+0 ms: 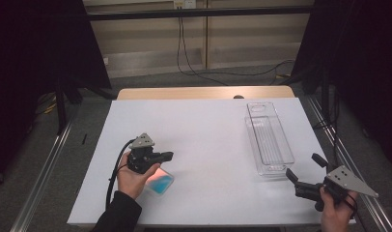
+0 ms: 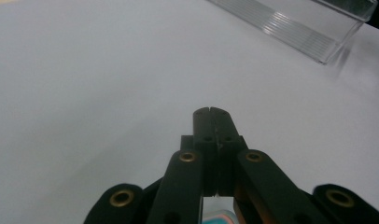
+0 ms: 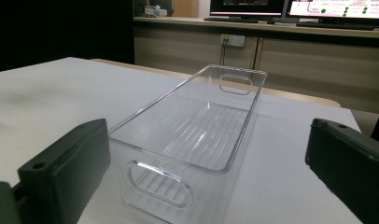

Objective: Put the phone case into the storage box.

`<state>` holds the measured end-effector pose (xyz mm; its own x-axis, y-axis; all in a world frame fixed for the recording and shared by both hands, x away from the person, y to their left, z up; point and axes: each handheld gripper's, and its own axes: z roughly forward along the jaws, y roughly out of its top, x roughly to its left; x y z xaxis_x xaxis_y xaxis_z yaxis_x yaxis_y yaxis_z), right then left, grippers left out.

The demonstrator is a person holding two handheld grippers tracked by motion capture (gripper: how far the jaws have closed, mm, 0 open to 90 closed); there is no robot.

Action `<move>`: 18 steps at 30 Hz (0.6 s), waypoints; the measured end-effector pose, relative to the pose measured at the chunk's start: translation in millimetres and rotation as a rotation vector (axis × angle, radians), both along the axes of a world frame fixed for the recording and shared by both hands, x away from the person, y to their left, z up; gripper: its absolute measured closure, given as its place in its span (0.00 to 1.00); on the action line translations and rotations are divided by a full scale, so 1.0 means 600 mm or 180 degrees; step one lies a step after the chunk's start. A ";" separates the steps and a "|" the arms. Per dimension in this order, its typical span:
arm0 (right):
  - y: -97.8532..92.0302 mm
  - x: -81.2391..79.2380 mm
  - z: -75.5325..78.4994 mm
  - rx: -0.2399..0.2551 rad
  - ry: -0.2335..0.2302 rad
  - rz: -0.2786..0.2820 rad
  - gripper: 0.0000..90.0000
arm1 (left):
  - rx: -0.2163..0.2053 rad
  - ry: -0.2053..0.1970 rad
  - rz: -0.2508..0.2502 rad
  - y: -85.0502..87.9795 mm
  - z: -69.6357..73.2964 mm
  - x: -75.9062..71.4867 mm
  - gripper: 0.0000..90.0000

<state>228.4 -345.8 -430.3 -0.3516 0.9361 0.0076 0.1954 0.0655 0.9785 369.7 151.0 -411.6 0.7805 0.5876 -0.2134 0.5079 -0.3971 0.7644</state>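
Two grippers, one clear bin, one small teal packet on our white table.

We hold the left gripper [image 1: 168, 155] with jaws pressed together on nothing, just above the teal packet [image 1: 160, 182] at the near left. Our right gripper [image 1: 305, 166] is spread wide before the clear bin [image 1: 269, 140], well apart from the packet; bare table [image 1: 208, 140] lies between.

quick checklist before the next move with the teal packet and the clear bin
1. Left gripper shut: ok, fingers meet with nothing between them.
2. Teal packet held: not ok, it lies on the table under the left gripper.
3. Right gripper open: ok.
4. Clear bin empty and upright: ok.
5. Right gripper touching the bin: not ok, close but apart.
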 end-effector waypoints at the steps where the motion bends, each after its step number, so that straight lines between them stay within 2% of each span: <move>1: 0.000 0.000 0.000 0.0004 0.0002 -0.0001 0.00 | 0.0081 0.0012 -0.0011 -0.004 -0.002 0.001 1.00; 3: 0.001 0.001 0.000 -0.0001 0.0007 0.0001 0.00 | 0.0107 0.0088 -0.0010 -0.009 -0.004 0.004 1.00; 5: 0.001 0.001 0.000 0.0003 0.0009 0.0006 0.00 | 0.0229 0.0159 0.0003 -0.013 -0.007 0.006 1.00; 7: 0.001 0.000 0.000 0.0002 0.0007 0.0006 0.00 | 0.0229 0.0168 -0.0007 -0.015 -0.008 0.006 1.00; 8: 0.001 0.000 0.000 0.0000 0.0008 0.0003 0.00 | 0.0257 0.0211 -0.0012 -0.015 -0.008 0.007 1.00; 9: 0.001 0.000 0.000 -0.0005 0.0006 -0.0005 0.00 | 0.0379 0.0210 0.0003 -0.017 -0.009 0.005 1.00; 11: 0.001 0.000 0.000 -0.0007 0.0005 -0.0005 0.00 | 0.0396 0.0206 -0.0007 -0.018 -0.011 0.004 1.00; 15: 0.001 0.001 -0.001 -0.0002 0.0028 0.0013 0.00 | 0.0400 0.0290 -0.0015 -0.024 -0.019 0.006 1.00; 16: 0.001 0.001 -0.001 -0.0004 0.0033 0.0017 0.00 | 0.0446 0.0367 -0.0039 -0.027 -0.023 0.007 1.00; 18: 0.001 0.001 -0.001 -0.0002 0.0031 0.0019 0.00 | 0.0485 0.0393 -0.0029 -0.030 -0.028 0.006 1.00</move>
<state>229.0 -344.9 -430.9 -0.3570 0.9340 0.0103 0.2045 0.0674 0.9766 373.1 132.8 -428.1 0.7593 0.6135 -0.2168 0.5900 -0.5086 0.6271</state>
